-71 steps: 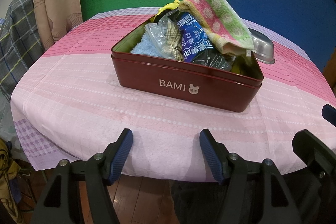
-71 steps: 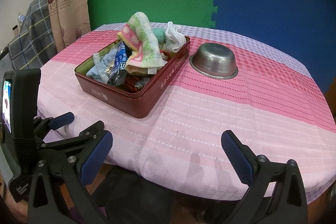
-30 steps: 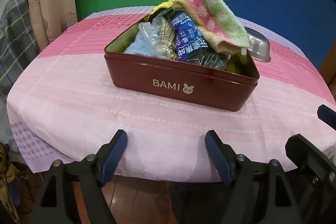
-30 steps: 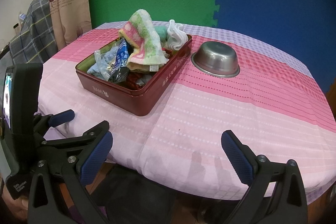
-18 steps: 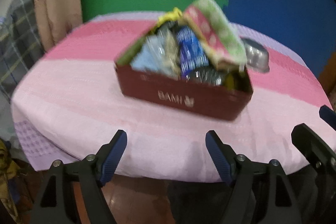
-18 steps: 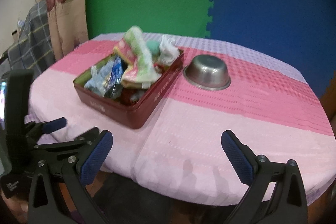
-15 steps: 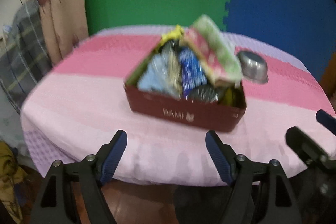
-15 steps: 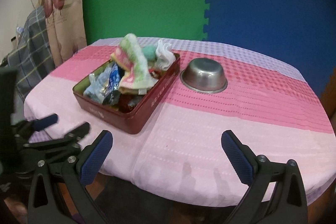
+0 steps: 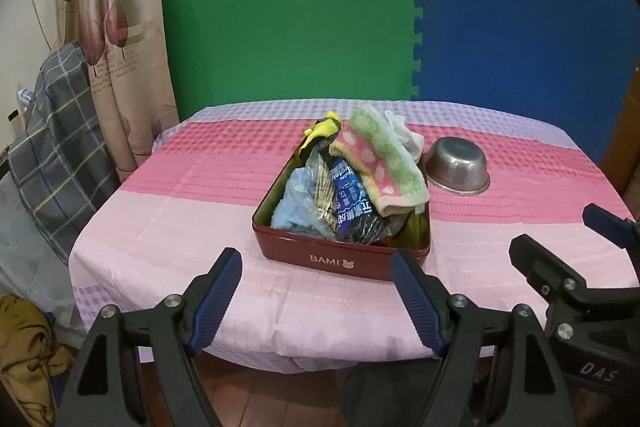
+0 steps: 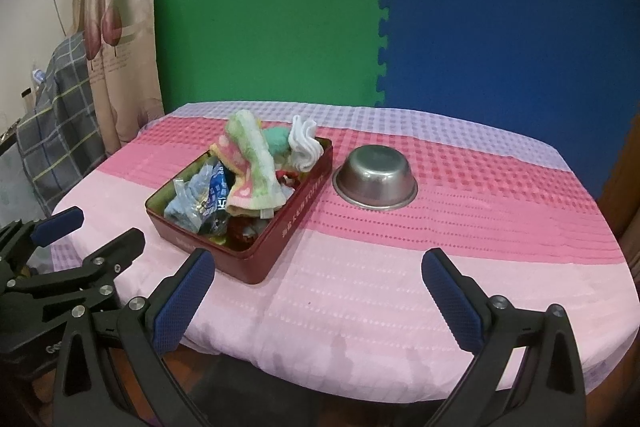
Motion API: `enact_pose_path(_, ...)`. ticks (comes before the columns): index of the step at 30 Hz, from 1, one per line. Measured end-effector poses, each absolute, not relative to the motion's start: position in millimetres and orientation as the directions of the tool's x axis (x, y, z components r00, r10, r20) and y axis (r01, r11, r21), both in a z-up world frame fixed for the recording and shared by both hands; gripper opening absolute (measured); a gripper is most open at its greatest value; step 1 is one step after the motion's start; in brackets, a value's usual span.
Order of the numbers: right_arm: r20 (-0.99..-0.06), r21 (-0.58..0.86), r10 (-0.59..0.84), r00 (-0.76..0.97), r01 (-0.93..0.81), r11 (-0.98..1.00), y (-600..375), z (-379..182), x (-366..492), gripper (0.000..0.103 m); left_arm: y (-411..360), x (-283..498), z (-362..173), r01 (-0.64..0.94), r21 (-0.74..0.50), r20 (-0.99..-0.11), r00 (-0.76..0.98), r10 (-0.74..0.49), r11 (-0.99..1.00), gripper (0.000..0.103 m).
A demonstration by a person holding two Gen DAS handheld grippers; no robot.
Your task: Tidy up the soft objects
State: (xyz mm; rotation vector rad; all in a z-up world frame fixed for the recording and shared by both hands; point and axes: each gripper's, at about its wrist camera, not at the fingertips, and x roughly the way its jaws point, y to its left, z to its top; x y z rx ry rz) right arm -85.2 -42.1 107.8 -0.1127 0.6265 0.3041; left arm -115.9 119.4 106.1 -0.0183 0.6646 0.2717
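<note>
Left gripper (image 9: pixel 316 301) at the near table edge, fingers spread wide, nothing between them; red BAMI tin (image 9: pixel 340 259) straight ahead on the pink tablecloth (image 9: pixel 180 211), crammed: blue cloth (image 9: pixel 290 203) and clear plastic bag (image 9: pixel 316 187) on its left side, blue snack packet (image 9: pixel 350 201) mid, pink-green towel (image 9: pixel 380 163) draped on top, yellow item (image 9: pixel 324 131) and white cloth (image 10: pixel 304 143) at the far end; steel bowl (image 10: pixel 376 183) just beside the tin on its right, looks empty; right gripper (image 10: pixel 320 301) also spread, holding nothing; progress: all soft items visible sit in the tin, none loose on the table; fits either a filled tin or one awaiting sorting into the bowl; can't settle which.
</note>
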Motion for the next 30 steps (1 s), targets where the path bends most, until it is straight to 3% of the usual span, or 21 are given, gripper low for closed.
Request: enact_pose_path(30,-0.595,-0.005,0.25,0.763,-0.315,0.949,-44.2,105.1,-85.8,0.103,125.4,-118.5,109.9,-0.264,0.063,-0.617,0.748,0.246,0.962,0.079)
